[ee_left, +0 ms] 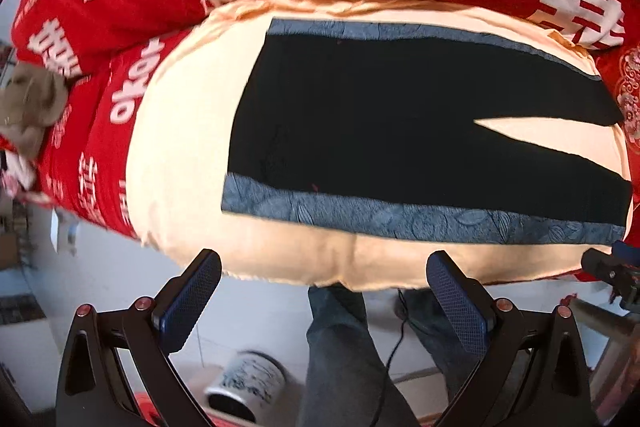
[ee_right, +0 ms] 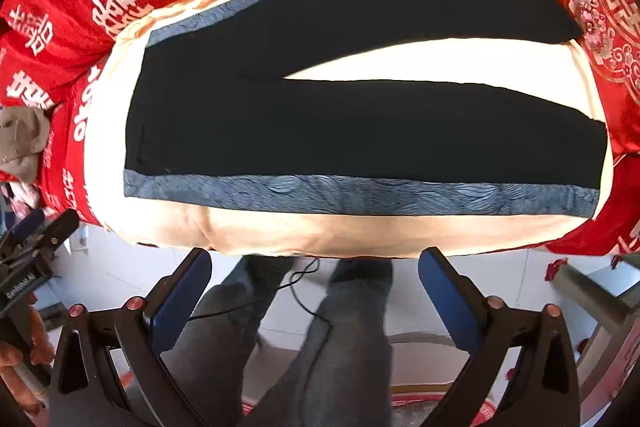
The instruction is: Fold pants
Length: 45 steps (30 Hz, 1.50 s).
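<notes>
Both grippers' jaws gape wide, empty, with the pants [ee_left: 400, 115] [ee_right: 320, 123] spread flat beyond them.

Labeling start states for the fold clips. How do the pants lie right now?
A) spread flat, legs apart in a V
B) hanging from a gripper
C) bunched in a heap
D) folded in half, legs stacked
A: the dark pants lie flat on the cream cloth with a wedge of cloth showing between the legs; both the left gripper and the right gripper are open and off the pants.
</notes>
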{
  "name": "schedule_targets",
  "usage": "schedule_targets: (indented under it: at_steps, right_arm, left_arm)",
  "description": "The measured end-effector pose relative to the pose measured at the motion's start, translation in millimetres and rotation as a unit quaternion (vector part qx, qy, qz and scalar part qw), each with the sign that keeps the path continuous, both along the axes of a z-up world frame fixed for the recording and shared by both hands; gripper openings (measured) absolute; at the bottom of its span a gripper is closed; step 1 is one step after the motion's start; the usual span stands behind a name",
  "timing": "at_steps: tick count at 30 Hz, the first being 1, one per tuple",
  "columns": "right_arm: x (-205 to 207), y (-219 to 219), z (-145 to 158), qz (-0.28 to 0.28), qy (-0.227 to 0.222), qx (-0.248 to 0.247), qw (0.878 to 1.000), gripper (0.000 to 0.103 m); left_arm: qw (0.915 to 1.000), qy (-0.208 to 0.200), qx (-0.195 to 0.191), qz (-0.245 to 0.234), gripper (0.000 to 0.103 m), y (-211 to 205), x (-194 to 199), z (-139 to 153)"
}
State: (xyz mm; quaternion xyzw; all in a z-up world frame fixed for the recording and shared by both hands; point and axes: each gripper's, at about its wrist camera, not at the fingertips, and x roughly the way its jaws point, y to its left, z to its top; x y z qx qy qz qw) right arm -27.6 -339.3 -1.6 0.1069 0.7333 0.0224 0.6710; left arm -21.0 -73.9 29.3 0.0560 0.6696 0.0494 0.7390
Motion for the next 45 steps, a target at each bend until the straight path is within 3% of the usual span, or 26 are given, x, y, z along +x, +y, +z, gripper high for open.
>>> schedule_targets:
  at_steps: [11,19,25,28,29,30,31,32,34,37,39,43,45]
  right_arm:
    - [2,28,-10,-0.009,-0.018,0.032,0.999,0.103]
    - [-4,62,-48,-0.053,-0.017,0.055,0.997,0.103]
    - [-7,90,-91,-0.078,-0.031,0.128,0.988,0.103]
    - [-6,108,-123,-0.091,-0.018,0.185,0.978,0.102]
    - [-7,112,-134,-0.096,-0.013,0.205,0.974,0.096]
    - [-7,118,-150,-0.102,-0.006,0.234,0.967,0.090]
    - [-9,122,-167,-0.109,0.002,0.261,0.959,0.069]
    - [-11,126,-179,-0.116,0.011,0.278,0.953,0.060]
    - [-21,129,-208,-0.148,0.016,0.307,0.940,0.060]
    - [-29,128,-226,-0.176,-0.005,0.332,0.927,0.061]
    - [-31,129,-229,-0.192,-0.021,0.353,0.916,0.061]
    - [-20,130,-220,-0.210,-0.056,0.365,0.905,0.062]
    - [-10,128,-210,-0.227,-0.072,0.386,0.891,0.062]
  left_arm:
    - [0.9992,0.014,0.003,-0.036,0.103,22,4,-22]
    - [0.9980,0.028,-0.025,-0.052,0.103,57,11,-76]
    - [0.9946,-0.004,-0.103,0.011,0.103,98,19,-120]
    - [0.9877,-0.003,-0.149,0.047,0.103,115,23,-147]
    - [0.9841,-0.003,-0.168,0.058,0.103,121,24,-156]
    - [0.9807,-0.005,-0.183,0.070,0.103,127,23,-164]
    - [0.9771,-0.007,-0.198,0.079,0.103,132,23,-173]
    - [0.9747,-0.008,-0.207,0.084,0.103,135,22,-178]
    - [0.9697,-0.013,-0.225,0.094,0.103,143,20,-186]
    - [0.9603,-0.019,-0.258,0.104,0.103,151,14,-191]
    - [0.9557,-0.017,-0.274,0.106,0.103,155,12,-195]
    - [0.9516,-0.013,-0.291,0.099,0.103,157,8,-196]
    - [0.9452,-0.004,-0.309,0.107,0.103,157,6,-198]
